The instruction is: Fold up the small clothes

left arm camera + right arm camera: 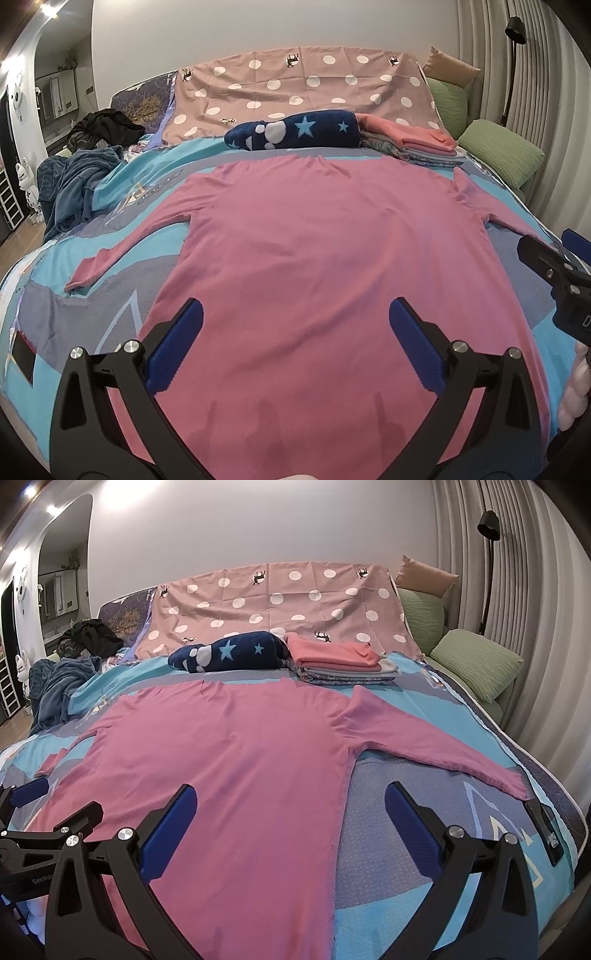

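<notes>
A pink long-sleeved shirt [314, 236] lies flat on the bed, sleeves spread to both sides; it also shows in the right wrist view [229, 746]. My left gripper [295, 317] is open and empty, hovering over the shirt's lower middle. My right gripper [290, 801] is open and empty, over the shirt's right side seam [341, 797]. The right gripper shows at the right edge of the left wrist view [554, 266]; the left gripper shows at the left edge of the right wrist view [55, 812].
A stack of folded clothes [340, 661] topped by a coral piece and a navy star blanket [229, 655] lie at the bed's far side. Dark clothes [103, 129] and a blue blanket [74, 181] sit far left. Green pillows [476, 661] lie right.
</notes>
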Motion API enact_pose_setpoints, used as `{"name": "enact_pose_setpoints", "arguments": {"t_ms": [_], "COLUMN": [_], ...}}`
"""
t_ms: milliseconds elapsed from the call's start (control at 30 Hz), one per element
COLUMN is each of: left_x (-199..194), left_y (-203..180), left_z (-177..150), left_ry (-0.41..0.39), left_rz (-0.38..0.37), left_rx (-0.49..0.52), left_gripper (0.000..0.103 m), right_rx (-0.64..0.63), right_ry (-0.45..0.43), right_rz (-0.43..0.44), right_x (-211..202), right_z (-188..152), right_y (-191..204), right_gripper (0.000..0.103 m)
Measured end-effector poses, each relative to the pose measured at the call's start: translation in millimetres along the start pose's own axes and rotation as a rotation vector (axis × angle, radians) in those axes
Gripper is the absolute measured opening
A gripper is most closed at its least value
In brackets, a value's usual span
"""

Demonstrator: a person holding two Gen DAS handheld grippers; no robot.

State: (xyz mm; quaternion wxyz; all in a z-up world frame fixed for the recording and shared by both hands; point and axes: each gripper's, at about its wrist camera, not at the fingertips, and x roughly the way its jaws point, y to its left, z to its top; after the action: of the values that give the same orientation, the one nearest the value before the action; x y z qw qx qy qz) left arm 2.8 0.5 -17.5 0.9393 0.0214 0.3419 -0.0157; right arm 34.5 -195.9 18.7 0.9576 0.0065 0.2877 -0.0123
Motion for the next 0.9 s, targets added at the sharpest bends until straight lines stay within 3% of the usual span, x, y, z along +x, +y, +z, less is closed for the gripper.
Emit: {"name": "enact_pose_setpoints", "arguments": {"t_ms": [900], "left_x": [10], "left_y": [18], "left_z": [-4], "left_ry": [0.023], "left_rz": [-0.002], "left_rx": [-0.042], "left_gripper": [0.101], "right_rx": [-0.059], "right_ry": [0.011], "right_rz": [0.006], "right_x": [12], "right_z": [9], "right_y": [21], "right_gripper": [0.102]}}
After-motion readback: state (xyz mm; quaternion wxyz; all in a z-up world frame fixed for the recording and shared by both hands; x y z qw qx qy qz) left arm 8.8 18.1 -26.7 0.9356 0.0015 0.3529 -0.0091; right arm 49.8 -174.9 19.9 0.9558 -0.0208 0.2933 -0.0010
